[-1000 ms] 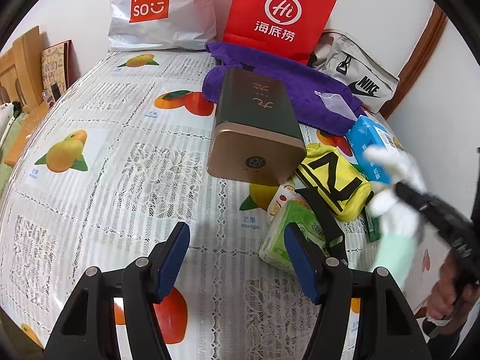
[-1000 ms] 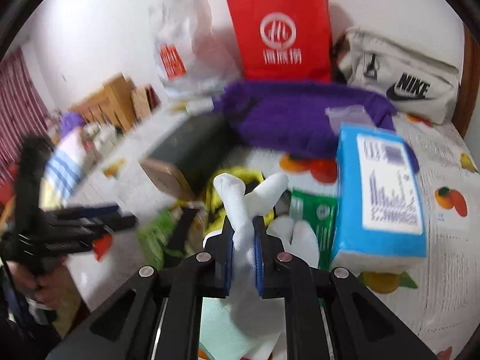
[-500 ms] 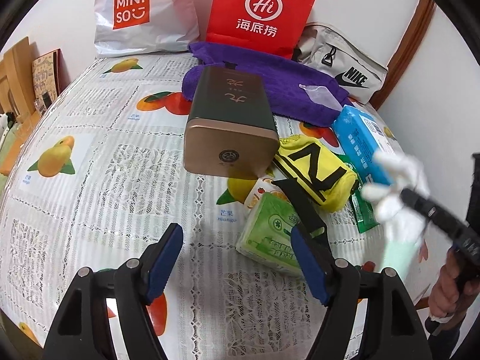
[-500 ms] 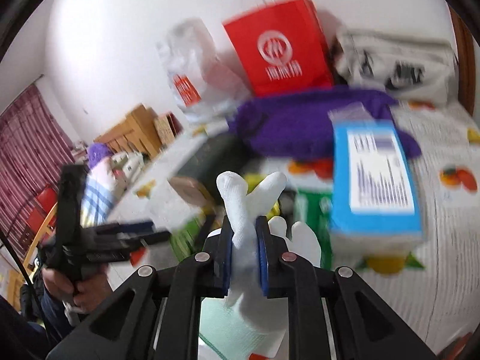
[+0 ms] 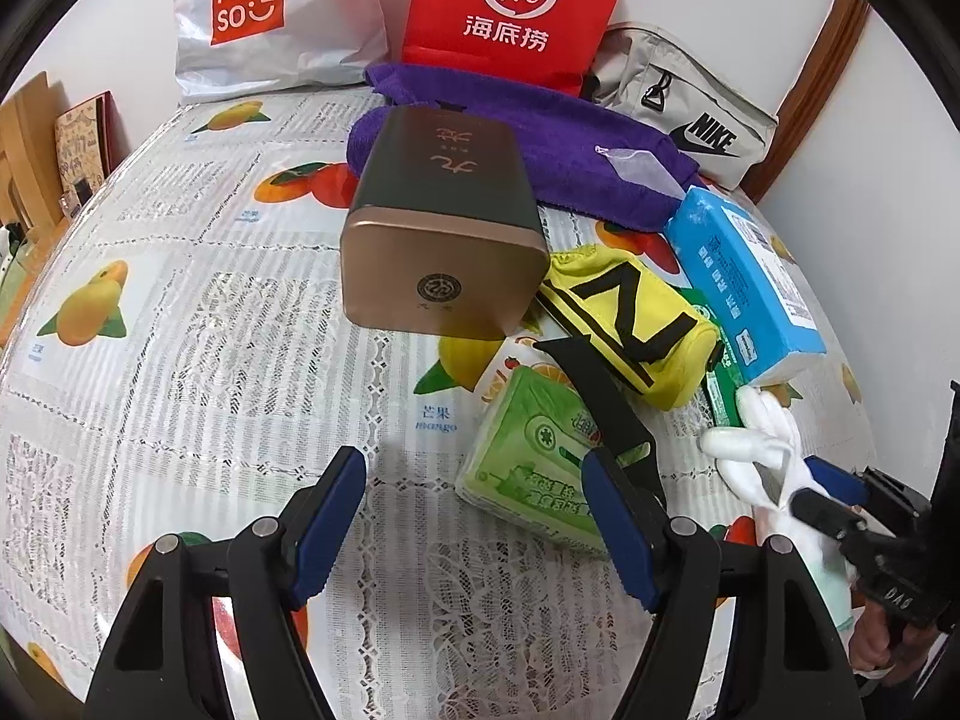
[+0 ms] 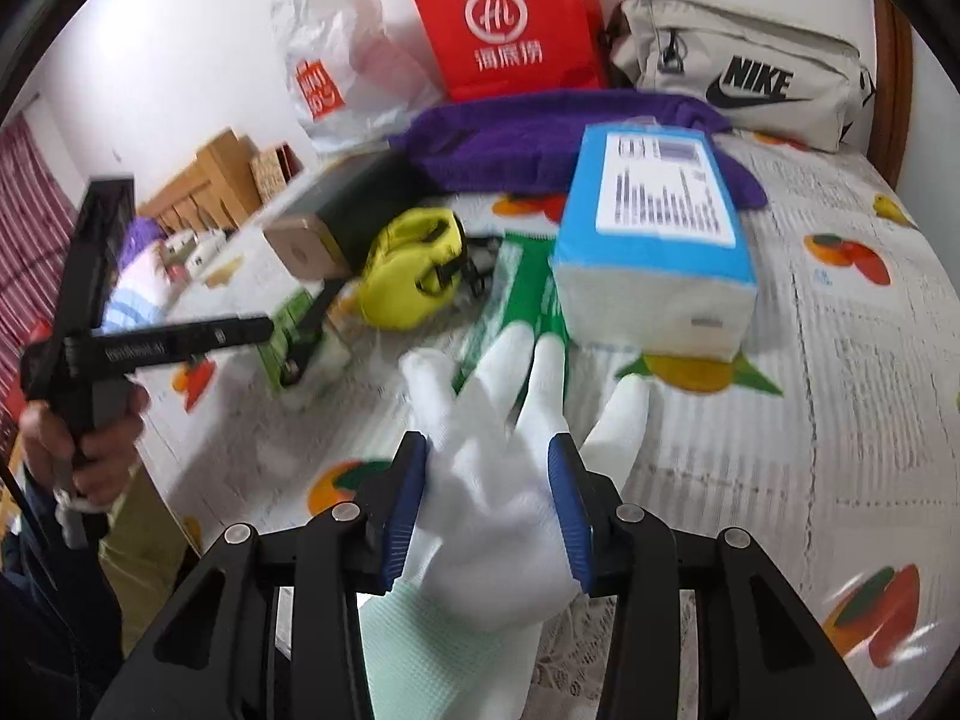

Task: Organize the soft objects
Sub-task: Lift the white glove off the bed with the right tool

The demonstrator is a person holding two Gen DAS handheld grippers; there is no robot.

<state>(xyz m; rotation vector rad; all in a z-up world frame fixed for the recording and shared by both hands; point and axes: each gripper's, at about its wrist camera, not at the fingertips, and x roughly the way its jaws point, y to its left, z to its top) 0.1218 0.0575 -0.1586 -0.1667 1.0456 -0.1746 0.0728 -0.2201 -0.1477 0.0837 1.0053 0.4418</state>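
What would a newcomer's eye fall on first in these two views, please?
Probably the white glove lying between the opening jaws of the right gripper, near the table's front edge. Next, the red paper bag against the back wall and the gold-ended box mid-table, before the purple towel.

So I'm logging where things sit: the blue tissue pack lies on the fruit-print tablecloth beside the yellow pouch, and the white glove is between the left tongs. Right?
Not quite. The white fabric glove is between the right tongs, whose jaws are opening, as the right wrist view shows. The blue tissue pack does lie on the fruit-print tablecloth beside the yellow pouch.
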